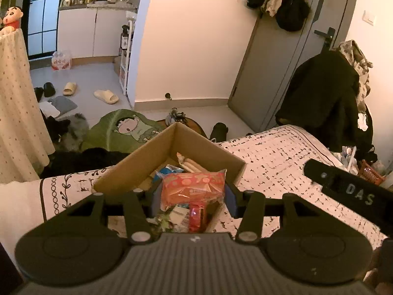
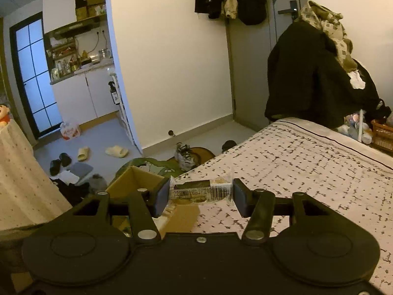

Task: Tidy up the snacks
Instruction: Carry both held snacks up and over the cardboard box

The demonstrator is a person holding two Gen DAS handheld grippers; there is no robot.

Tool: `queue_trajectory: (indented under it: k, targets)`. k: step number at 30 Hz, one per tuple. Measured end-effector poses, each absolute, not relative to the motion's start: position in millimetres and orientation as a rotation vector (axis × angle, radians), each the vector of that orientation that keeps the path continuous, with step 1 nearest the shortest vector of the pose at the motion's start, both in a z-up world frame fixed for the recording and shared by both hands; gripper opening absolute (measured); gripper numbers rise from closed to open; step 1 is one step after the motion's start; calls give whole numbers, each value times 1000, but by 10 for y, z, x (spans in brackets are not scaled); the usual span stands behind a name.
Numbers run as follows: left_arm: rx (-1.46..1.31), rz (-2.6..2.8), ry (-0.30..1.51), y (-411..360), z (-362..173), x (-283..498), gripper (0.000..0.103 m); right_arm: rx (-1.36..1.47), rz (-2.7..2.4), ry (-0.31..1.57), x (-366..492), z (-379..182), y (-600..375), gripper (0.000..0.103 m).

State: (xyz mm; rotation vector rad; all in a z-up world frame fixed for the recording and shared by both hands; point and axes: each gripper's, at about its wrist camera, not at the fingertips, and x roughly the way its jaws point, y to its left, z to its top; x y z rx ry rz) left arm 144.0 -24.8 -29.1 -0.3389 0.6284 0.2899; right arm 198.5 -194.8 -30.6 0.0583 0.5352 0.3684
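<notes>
Left wrist: red snack packet (image 1: 194, 189) between left gripper (image 1: 194, 198) pads, above cardboard box (image 1: 137, 162).

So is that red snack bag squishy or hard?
Probably squishy: the red snack bag looks puffy and crinkled between the left gripper pads. Likely light, since it hangs there above the box without sagging. Its shiny wrapper may be slippery.

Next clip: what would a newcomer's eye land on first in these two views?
Each gripper is shut on a snack: the left gripper clamps a red packet above the open cardboard box on the bed, and the right gripper pinches a wrapped bar crosswise over the bedspread beside that box.
</notes>
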Motion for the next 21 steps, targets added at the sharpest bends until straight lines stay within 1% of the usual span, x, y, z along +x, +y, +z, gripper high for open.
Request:
queue_trajectory:
  k: [12, 21]
  targets:
    - [-369, 294, 625, 280, -289, 1561, 50, 25, 385, 501, 2006, -310, -1656, 53]
    - [-404, 278, 647, 402, -384, 1766, 50, 4, 400, 500, 2125, -375, -1516, 53]
